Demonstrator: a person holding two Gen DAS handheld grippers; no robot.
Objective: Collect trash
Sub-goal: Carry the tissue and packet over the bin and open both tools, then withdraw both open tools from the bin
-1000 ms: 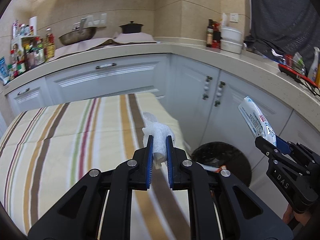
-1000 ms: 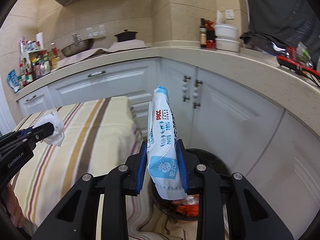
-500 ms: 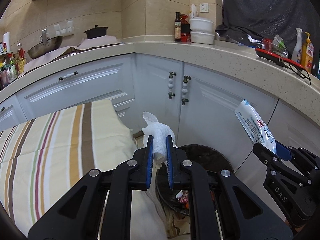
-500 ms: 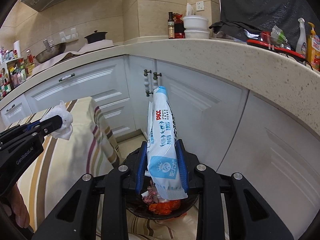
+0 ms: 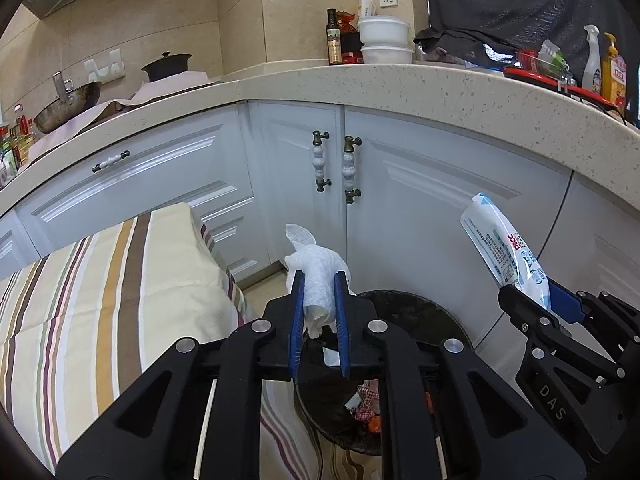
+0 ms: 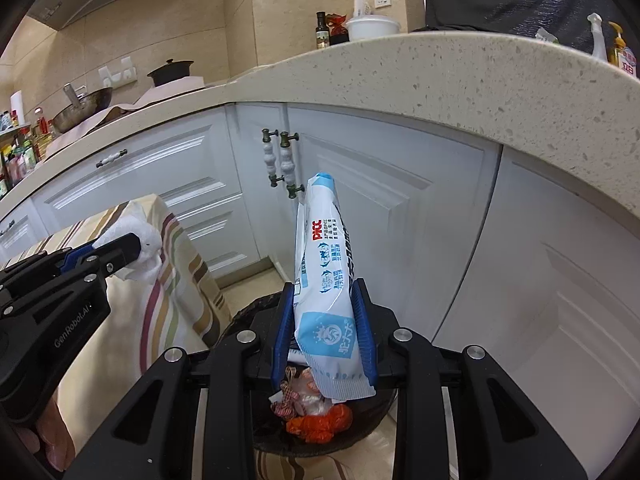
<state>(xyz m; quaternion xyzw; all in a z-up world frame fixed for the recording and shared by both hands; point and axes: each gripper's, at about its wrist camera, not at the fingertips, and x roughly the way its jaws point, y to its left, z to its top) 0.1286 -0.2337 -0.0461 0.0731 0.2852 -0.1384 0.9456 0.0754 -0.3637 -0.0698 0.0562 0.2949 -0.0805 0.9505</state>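
Left wrist view, left gripper (image 5: 319, 312) pinching crumpled tissue (image 5: 316, 276), above trash bin (image 5: 424, 312)

My left gripper (image 5: 319, 304) is matte black with blue pads (image 5: 297, 320) inside its two fingers and round silver screws on the linkage; its side reads "GenRobot.AI". My right gripper (image 6: 325, 328) looks the same, though its side shows only "DAS", perhaps part of a longer marking.

White cabinet doors (image 5: 420, 200) run under a speckled stone counter (image 5: 400, 80) bearing a wok (image 5: 68, 104), a black pot (image 5: 166, 66), an oil bottle (image 5: 333, 38) and stacked white containers (image 5: 385, 40); a striped cloth (image 5: 100, 280) lies nearby.
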